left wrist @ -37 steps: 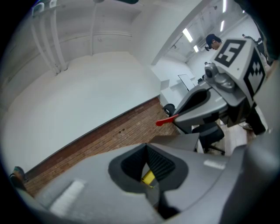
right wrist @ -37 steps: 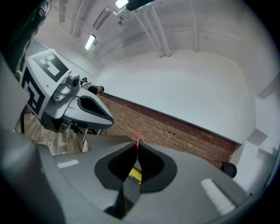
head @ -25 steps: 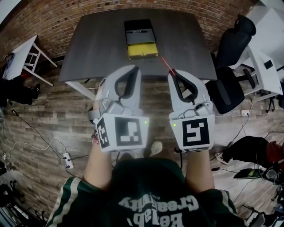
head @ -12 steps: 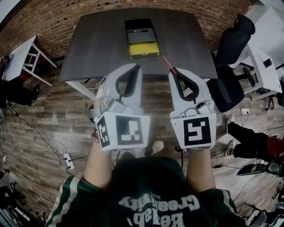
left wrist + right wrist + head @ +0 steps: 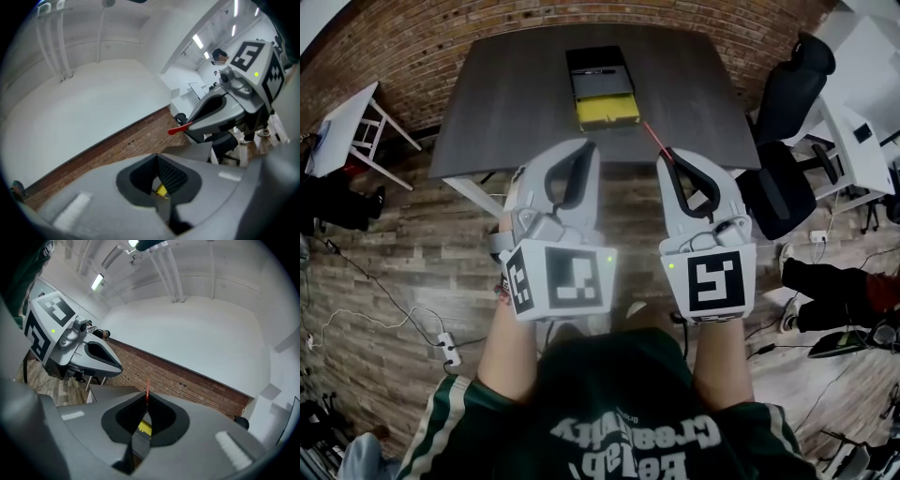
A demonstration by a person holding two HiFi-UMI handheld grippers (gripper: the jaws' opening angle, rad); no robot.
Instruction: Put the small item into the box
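Lettering: white print on the person's dark shirt (image 5: pixel 623 442) stood upside down and was only partly legible, its lower line resembling "Relab" | Codes: the marker cube (image 5: pixel 561 279) of the left hand-held gripper (image 5: pixel 584 146) and that of the right hand-held gripper (image 5: pixel 667 153) bore square patterns, no readable characters.

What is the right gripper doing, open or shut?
Shut: the right gripper pinches a thin red stick, which pokes out past its tip.

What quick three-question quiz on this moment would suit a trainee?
1. True or false: the right gripper is clamped on a thin red stick.
2. Where does the box sit? A) on the floor B) on the grey table C) on a chair
3. Fill in: the left gripper, jaws together, holds ____.
Key: 1 true; 2 B; 3 nothing.
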